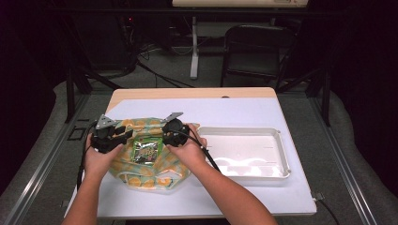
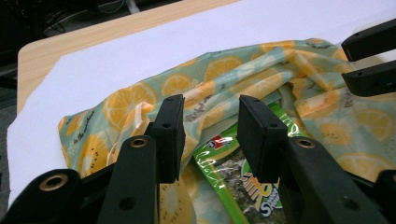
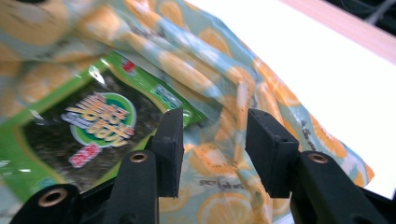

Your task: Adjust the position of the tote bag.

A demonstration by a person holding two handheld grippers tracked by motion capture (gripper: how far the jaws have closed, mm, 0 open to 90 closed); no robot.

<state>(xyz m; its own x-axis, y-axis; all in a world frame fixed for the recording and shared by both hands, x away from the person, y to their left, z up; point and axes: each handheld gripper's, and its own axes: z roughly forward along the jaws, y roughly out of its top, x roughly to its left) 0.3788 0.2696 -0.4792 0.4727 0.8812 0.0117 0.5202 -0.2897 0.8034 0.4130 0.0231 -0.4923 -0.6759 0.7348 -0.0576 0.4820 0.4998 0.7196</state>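
Snack packet (image 3: 70, 135) cut off; bag (image 3: 224, 154) blurred

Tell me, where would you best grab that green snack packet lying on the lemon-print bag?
Probably by a short edge of the green snack packet, coming from above and slightly from the side. It lies flat and thin on the lemon-print bag, so only a rim gives the jaws something to pinch. The right tool stands open beside the packet's corner and looks best placed.
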